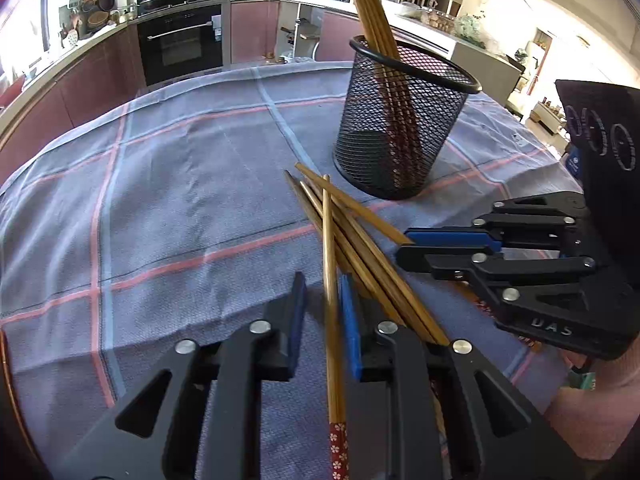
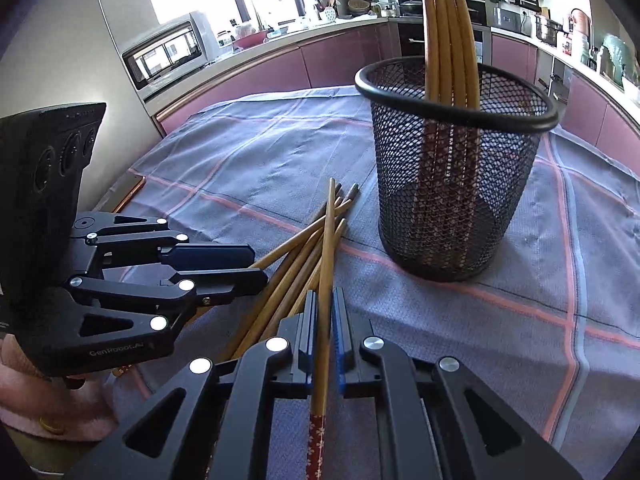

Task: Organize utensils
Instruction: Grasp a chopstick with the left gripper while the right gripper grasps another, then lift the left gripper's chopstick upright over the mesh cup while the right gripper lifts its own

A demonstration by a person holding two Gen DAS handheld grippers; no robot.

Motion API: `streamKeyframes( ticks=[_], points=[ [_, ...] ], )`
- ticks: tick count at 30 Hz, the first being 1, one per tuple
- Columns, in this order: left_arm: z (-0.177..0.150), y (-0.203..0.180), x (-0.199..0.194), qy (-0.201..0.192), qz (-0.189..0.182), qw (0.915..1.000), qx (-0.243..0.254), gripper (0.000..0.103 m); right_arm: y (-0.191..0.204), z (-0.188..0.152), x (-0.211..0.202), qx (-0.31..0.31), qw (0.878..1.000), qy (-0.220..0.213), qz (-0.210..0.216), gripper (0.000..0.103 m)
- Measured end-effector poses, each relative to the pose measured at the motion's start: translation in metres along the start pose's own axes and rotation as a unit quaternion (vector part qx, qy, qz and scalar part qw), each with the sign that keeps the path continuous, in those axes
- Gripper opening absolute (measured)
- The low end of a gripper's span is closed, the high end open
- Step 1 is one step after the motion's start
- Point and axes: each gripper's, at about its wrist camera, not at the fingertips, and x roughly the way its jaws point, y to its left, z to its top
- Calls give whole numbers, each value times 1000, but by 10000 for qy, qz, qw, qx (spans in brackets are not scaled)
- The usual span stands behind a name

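Chopstick (image 2: 325, 280) between the right gripper's (image 2: 325, 300) fingers, tip toward mesh holder (image 2: 452, 200).

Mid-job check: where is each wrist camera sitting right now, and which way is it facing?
Left wrist: on the left gripper, looking forward and down over the checked cloth at the mesh cup; the left chopstick runs between its jaws; right gripper and a pink sleeve at right.
Right wrist: on the right gripper, looking forward and down at the mesh cup; its jaws clamp the right chopstick; left gripper at left.
Shared: mesh cup, checked cloth, loose chopsticks, each other's gripper.
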Motion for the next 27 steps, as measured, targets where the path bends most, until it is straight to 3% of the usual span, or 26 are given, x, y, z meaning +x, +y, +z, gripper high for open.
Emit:
streamKeyframes(
  ticks=[6,15,27],
  points=[
    [2,3,-11,-116,-88,9998,-117,8,-2,3,-27,-43,9991,-413,30,6],
    [14,-1,-59,-701,-368,9969,-20,8,-11,10,-71,66,9943,-1059,63,6],
    [32,2,-109,-1268,-751,9891,-56,8,-29,19,-105,208,9869,-1598,20,6]
  ],
)
